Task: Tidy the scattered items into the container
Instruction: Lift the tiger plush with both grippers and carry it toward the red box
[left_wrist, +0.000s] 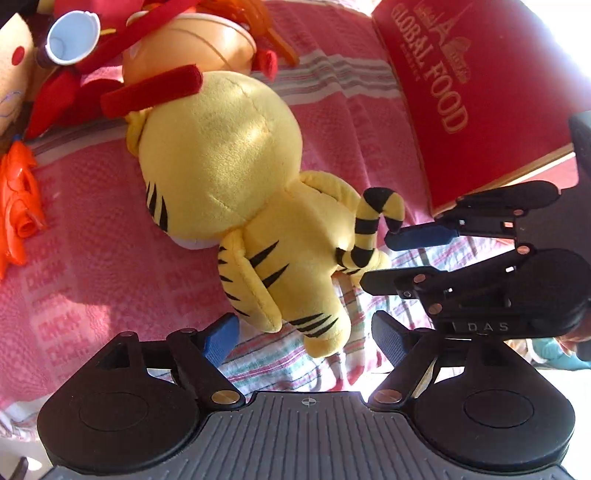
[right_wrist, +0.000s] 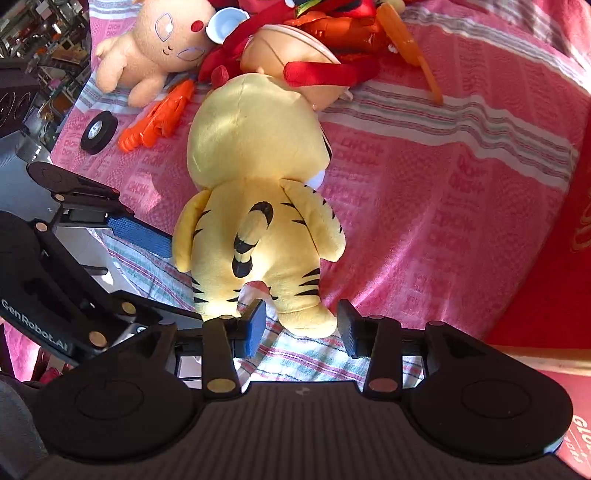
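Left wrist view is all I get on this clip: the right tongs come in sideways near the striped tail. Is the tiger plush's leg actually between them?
Observer: Yes. In the right wrist view, one hind leg of the tiger plush lies between the right tongs. A gap shows on the blue pad's side, so it is not gripped.
Operator: Is anything loose beyond the orange toy that my frame cuts off?
Observer: A small black wheel lies just past it on the pink cloth, close to the cloth's edge.
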